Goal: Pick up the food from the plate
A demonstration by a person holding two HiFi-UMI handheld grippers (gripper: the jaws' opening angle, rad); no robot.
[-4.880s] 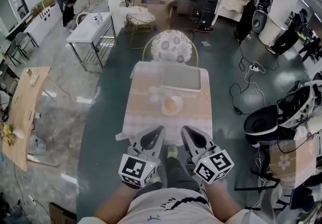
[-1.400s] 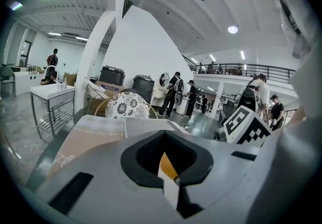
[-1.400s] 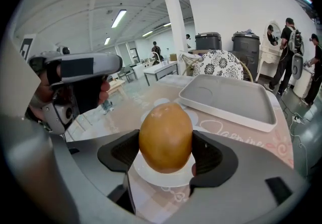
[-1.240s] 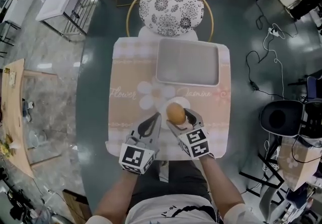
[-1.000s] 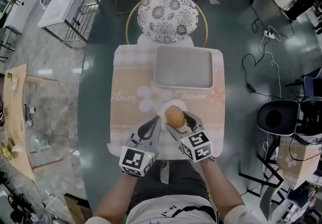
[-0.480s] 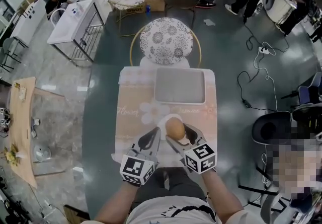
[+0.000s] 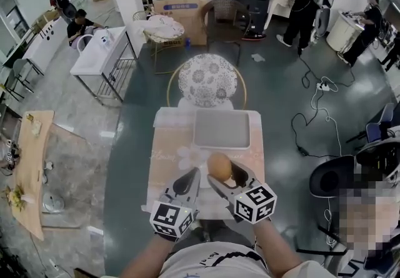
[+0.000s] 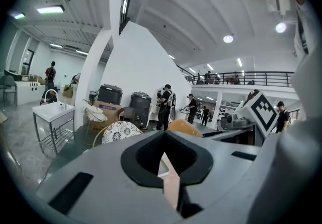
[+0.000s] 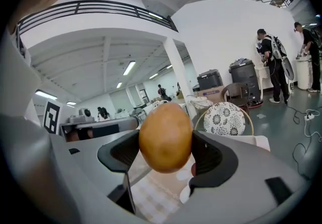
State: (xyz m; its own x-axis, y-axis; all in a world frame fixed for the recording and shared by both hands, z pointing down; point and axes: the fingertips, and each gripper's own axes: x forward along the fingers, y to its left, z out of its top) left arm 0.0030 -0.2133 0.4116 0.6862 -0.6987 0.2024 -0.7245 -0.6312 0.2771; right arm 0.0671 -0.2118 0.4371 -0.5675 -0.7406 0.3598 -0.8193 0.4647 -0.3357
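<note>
Beige flowered tablecloth [image 7: 172,145] spreading below, right gripper [image 7: 224,175] clamping round golden-brown food [image 9: 166,137] above it, left gripper [image 7: 190,178] sitting pinched together, empty, just left.

We see the right gripper [image 9: 166,151] clamping a golden-brown egg-shaped food [image 9: 165,137] between its two dark grey jaws, one pressed to each side, with the food held clear above a pale pink checked tablecloth [image 9: 160,192]. Beyond it stands a round chair with a black-and-white floral cushion [image 9: 224,119]. Farther back, a person in dark clothes [image 9: 271,74] stands at the right.
</note>
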